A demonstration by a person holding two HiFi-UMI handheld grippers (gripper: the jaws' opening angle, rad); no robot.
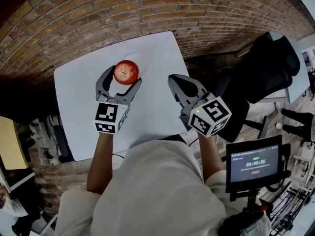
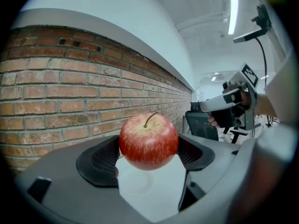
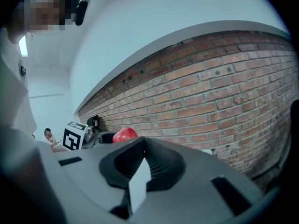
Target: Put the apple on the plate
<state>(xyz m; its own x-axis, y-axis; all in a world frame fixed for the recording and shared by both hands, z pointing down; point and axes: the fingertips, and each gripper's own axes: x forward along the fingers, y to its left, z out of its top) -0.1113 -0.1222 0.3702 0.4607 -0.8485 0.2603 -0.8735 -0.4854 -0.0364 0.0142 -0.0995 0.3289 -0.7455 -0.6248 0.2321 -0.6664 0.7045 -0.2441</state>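
A red apple [image 1: 126, 72] with a short stem is held above the white table [image 1: 152, 107] between the jaws of my left gripper [image 1: 124, 76], which is shut on it. In the left gripper view the apple [image 2: 148, 141] fills the gap between the two dark pads, and a faint round white plate [image 2: 135, 183] lies on the table right below it. My right gripper [image 1: 175, 82] hovers over the table's right part, shut and holding nothing. The right gripper view shows its pads [image 3: 161, 164] nearly meeting, with the apple [image 3: 124, 135] off to the left.
A brick wall [image 1: 147, 9] runs behind the table's far edge. A black office chair [image 1: 266, 68] stands to the right of the table. A small screen on a stand [image 1: 253, 163] is at the lower right. Shelving and clutter [image 1: 44, 136] sit at the left.
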